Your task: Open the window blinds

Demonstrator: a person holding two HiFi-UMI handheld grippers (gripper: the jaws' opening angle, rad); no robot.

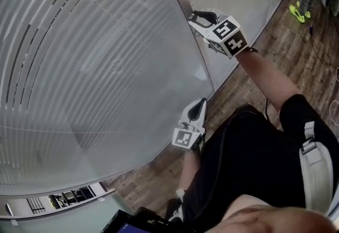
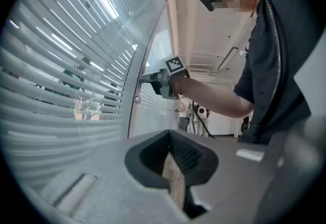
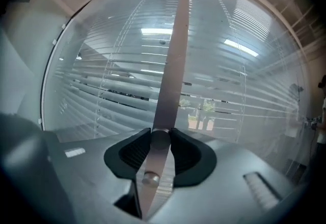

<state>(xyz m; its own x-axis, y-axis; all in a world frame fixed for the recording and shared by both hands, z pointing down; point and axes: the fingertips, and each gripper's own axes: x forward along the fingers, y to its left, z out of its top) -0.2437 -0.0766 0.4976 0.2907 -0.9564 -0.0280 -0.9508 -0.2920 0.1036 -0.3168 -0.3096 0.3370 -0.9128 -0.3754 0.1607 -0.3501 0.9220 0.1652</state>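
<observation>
White slatted blinds (image 1: pixel 79 68) hang behind a glass wall, and slivers of the outdoors show between the slats (image 3: pixel 229 95). A metal upright (image 1: pixel 185 4) divides the glass. My right gripper (image 1: pixel 197 16) reaches level to that upright. In the right gripper view it (image 3: pixel 159 136) is shut on a round metal knob (image 3: pixel 159 140) on the strip (image 3: pixel 173 55). A smaller stud (image 3: pixel 150 178) sits just below. The left gripper view also shows the right gripper (image 2: pixel 153 78) at the upright. My left gripper (image 1: pixel 198 106) hangs lower near the glass, its jaws (image 2: pixel 173 154) a narrow gap apart around nothing.
Wooden floor (image 1: pixel 249 83) runs along the foot of the glass wall. Yellow shoes (image 1: pixel 299 12) and loose cables (image 1: pixel 318 52) lie at the right. The person's legs in black shorts (image 1: pixel 249 152) fill the lower right. Another person (image 2: pixel 183 116) stands far off.
</observation>
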